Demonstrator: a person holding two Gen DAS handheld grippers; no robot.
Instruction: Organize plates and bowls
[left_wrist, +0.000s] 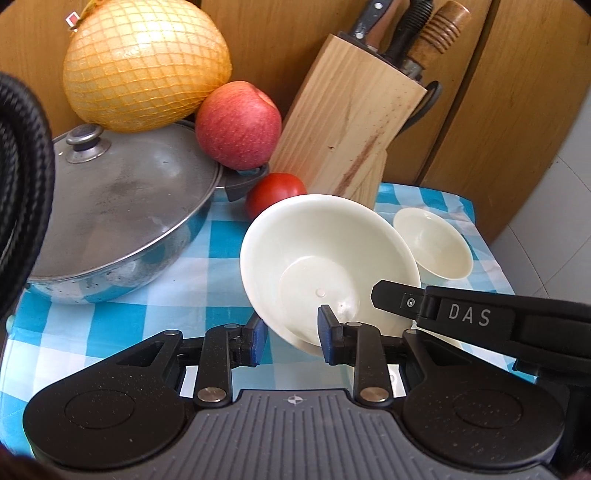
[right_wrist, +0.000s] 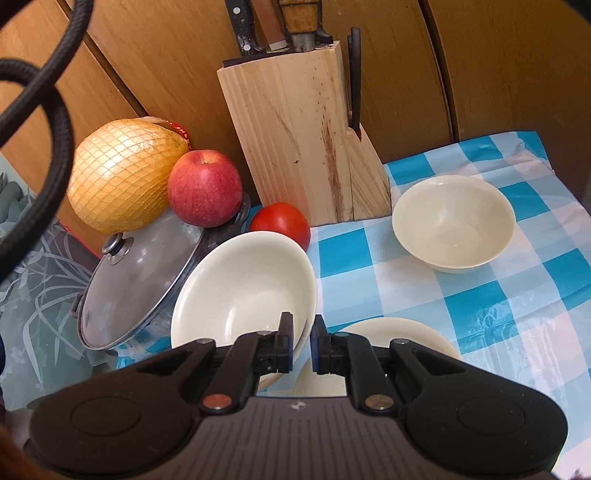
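Note:
A large cream bowl hangs tilted above the blue-checked tablecloth. My left gripper straddles its near wall, one pad outside and one inside, and holds it. My right gripper is shut on the bowl's rim. One of its fingers reaches in from the right in the left wrist view. A cream plate lies on the cloth just under the right gripper. A smaller cream bowl stands upright near the far right of the table.
A steel pot with a lid sits left of the bowl, with a netted pomelo and an apple against it. A tomato and a knife block stand behind. Wooden panels back the table.

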